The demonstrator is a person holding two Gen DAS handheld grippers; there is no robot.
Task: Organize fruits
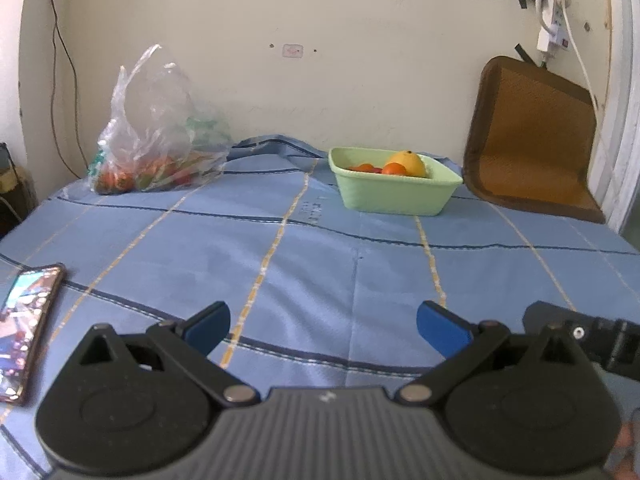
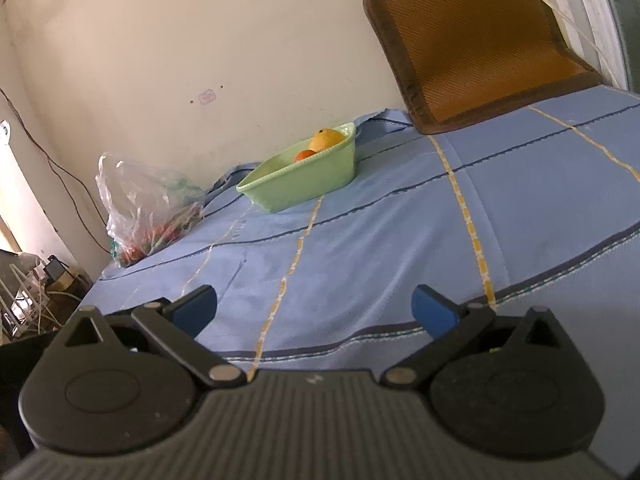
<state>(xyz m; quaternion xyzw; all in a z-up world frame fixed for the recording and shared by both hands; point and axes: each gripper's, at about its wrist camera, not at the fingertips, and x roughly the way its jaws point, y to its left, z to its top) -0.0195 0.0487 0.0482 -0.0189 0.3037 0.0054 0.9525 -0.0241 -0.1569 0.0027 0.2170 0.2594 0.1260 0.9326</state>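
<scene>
A pale green basket (image 1: 394, 194) (image 2: 298, 182) stands on the blue bedsheet near the far wall. It holds a large yellow fruit (image 1: 408, 162) (image 2: 326, 139), an orange fruit (image 1: 394, 169) (image 2: 306, 155) and small red ones (image 1: 362, 168). At the far left a clear plastic bag (image 1: 160, 136) (image 2: 150, 210) lies with red and green produce inside. My left gripper (image 1: 323, 326) is open over bare sheet, well short of both. My right gripper (image 2: 316, 308) is open too, nothing between its blue pads. Part of the right gripper's black body (image 1: 584, 336) shows beside the left one.
A phone (image 1: 26, 328) with a lit screen lies on the sheet at the near left. A brown mat (image 1: 532, 136) (image 2: 476, 40) leans on the wall at the far right. Cables and a power strip (image 1: 554, 20) hang above it. Clutter (image 2: 36, 292) sits off the bed's left edge.
</scene>
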